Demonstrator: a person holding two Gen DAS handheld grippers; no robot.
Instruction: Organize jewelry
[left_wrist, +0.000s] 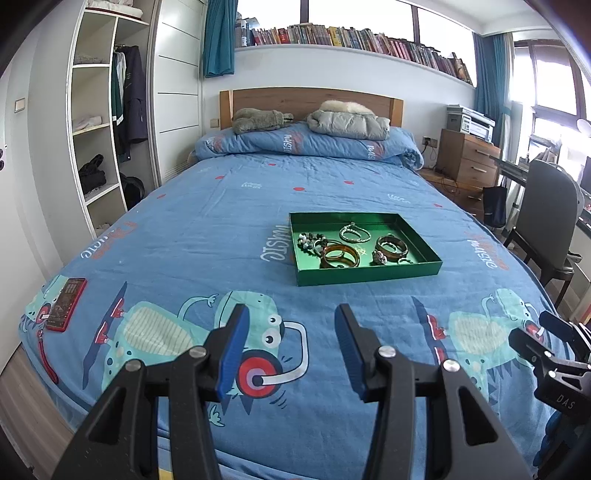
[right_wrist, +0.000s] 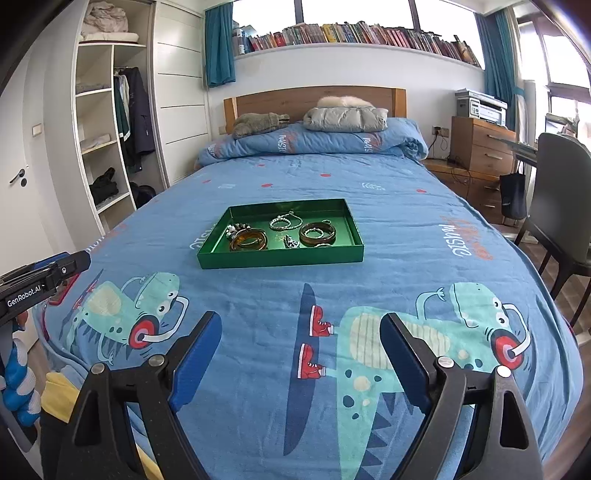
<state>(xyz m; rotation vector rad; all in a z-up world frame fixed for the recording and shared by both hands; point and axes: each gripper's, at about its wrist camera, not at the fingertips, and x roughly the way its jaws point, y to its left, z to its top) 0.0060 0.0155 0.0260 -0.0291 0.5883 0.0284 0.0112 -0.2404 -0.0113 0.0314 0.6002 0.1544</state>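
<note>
So, readable text: "GenRobot.AI" on the left gripper (right_wrist: 79, 260) body seen from the right cam, "DAS" on the right gripper (left_wrist: 546, 332) seen from the left cam; "music" printed repeatedly on the blue dinosaur bedspread (left_wrist: 221, 229). Bedroom w/ wood headboard (right_wrist: 314, 98), long shelf of books (left_wrist: 369, 40), teal curtains, open wardrobe at left. Green tray (left_wrist: 369, 275) sits mid-bed, well ahead of both grippers. Inside it: 2 amber bangles (right_wrist: 248, 240), 1 pearl bracelet (right_wrist: 284, 222), a dark bead strand, a few small pieces too small to count. 1 red phone (left_wrist: 66, 304) near bed's left edge. Both grippers: jaws spread wide, holding nothing.
</note>
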